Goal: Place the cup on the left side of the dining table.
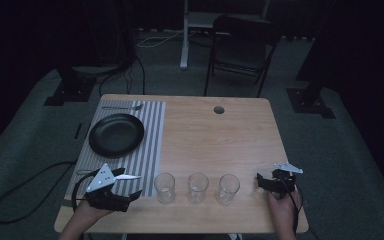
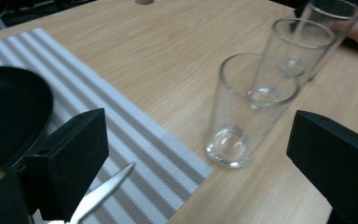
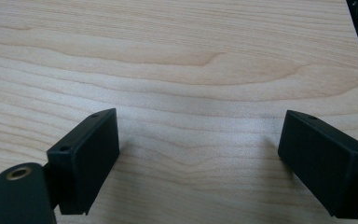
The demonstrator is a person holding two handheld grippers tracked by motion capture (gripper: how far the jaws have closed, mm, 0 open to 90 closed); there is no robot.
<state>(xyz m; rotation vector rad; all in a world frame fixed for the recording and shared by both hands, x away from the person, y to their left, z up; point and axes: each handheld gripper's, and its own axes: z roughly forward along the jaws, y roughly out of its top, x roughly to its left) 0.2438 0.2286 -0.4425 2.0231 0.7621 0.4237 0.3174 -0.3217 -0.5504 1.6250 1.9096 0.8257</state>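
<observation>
Two grippers are in play. The left gripper (image 1: 129, 184) hangs over the near right corner of the striped placemat (image 1: 152, 130). Its jaws stand wide apart with nothing clamped between the pads. The right gripper (image 1: 259, 182) sits low over bare bench (image 1: 215, 140) at the near right. It is equally wide open and empty, as the right gripper view confirms.

A knife (image 2: 103, 193) lies on the placemat under the left gripper, its blade pointing toward the row of glasses. In the left gripper view the blade runs beside and beneath the left-hand jaw. Whether jaw and blade touch cannot be told.

Hazards, working outward:

1. Knife drag. If the jaw is against the blade, any sideways travel of the left gripper is likely to skew the knife or push it off the placemat edge.
2. Glass strike. The nearest glass (image 2: 242, 112) stands just beside the placemat corner, directly ahead of the open jaws. A forward move at this height could tip it into the second glass (image 2: 293, 56) and the third glass (image 2: 331, 23) behind it.
3. Plate contact. The black plate (image 2: 9, 112) lies near the other jaw, so a swing that way could knock its rim.
4. Slip. Smooth glass may slide out of a grip taken near the rim.
</observation>
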